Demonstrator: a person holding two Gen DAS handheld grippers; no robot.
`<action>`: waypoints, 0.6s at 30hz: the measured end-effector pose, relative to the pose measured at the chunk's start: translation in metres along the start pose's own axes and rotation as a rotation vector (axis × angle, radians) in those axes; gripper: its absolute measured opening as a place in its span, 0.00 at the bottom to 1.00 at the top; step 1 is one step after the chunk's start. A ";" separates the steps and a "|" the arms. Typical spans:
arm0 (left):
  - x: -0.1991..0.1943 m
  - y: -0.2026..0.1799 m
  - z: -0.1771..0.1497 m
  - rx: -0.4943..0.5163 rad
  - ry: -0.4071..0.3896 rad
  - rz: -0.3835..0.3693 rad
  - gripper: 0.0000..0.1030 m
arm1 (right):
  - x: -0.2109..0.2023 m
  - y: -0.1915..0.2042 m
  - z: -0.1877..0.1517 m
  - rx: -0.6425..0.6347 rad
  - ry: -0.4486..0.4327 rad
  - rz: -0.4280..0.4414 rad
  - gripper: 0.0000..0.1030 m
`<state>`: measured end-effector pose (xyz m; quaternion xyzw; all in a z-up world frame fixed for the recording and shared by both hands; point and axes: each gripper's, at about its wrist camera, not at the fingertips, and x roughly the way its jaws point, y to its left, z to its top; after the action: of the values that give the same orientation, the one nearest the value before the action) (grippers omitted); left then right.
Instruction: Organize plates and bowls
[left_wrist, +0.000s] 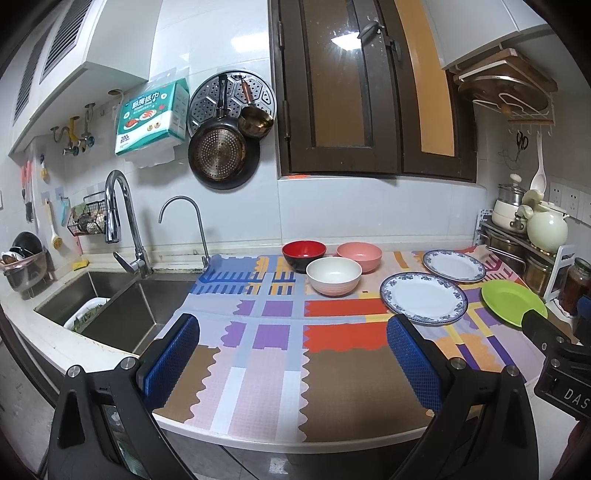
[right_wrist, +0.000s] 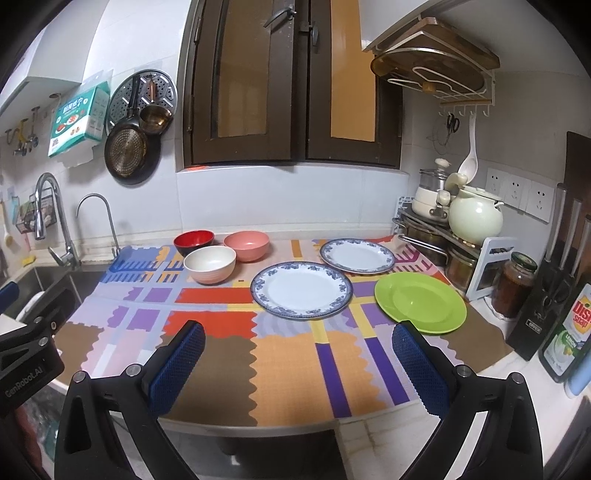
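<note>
Three bowls cluster at the back of the patterned mat: a red-and-black bowl (left_wrist: 304, 254) (right_wrist: 194, 241), a pink bowl (left_wrist: 359, 256) (right_wrist: 246, 244) and a white bowl (left_wrist: 333, 275) (right_wrist: 209, 263) in front of them. To their right lie two blue-rimmed white plates, one nearer (left_wrist: 423, 297) (right_wrist: 301, 289) and one farther (left_wrist: 453, 265) (right_wrist: 357, 255), and a green plate (left_wrist: 513, 301) (right_wrist: 420, 302). My left gripper (left_wrist: 293, 325) is open over the mat's near middle, nothing between its fingers. My right gripper (right_wrist: 299, 332) is open near the front edge, short of the plates.
A steel sink (left_wrist: 110, 306) with two taps lies left of the mat (right_wrist: 288, 362). Pots, a pale kettle (right_wrist: 475, 214) and a rack crowd the right back corner. A jar (right_wrist: 515, 284), knife block (right_wrist: 546, 306) and dish soap bottle (right_wrist: 567, 332) stand along the right edge.
</note>
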<state>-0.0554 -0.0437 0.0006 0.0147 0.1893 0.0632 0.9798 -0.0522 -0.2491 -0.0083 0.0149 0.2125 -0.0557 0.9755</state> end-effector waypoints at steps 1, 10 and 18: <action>0.000 -0.001 0.000 0.001 -0.003 0.002 1.00 | 0.000 0.000 0.000 -0.001 -0.001 0.000 0.99; -0.001 -0.001 0.002 0.006 -0.009 0.006 1.00 | 0.000 -0.001 0.001 0.000 0.000 0.006 0.99; -0.001 -0.002 0.003 0.006 -0.010 0.005 1.00 | 0.001 0.001 0.001 -0.004 0.003 0.007 0.99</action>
<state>-0.0547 -0.0455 0.0030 0.0183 0.1846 0.0652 0.9805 -0.0510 -0.2480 -0.0079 0.0136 0.2141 -0.0517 0.9753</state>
